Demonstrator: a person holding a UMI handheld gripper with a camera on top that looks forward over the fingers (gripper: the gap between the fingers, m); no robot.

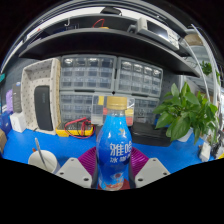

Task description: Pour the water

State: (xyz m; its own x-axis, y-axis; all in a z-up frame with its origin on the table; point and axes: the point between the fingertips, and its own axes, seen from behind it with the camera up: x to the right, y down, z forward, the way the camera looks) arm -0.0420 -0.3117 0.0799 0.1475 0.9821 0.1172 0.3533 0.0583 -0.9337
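The hand-held gripper (116,168) is clamped on a blue bottle (116,150) held upright above the blue table (60,147). Apparently full and capped, the bottle likely handles heavy with thin, yielding walls; a mid-body hold suits it.

A leafy green potted plant (187,108) stands on a blue table (60,148). Well to the plant's left, grey small-parts drawer cabinets (110,85) line the back of the table, with a tangle of red and yellow cables (78,127) lying just in front of them.
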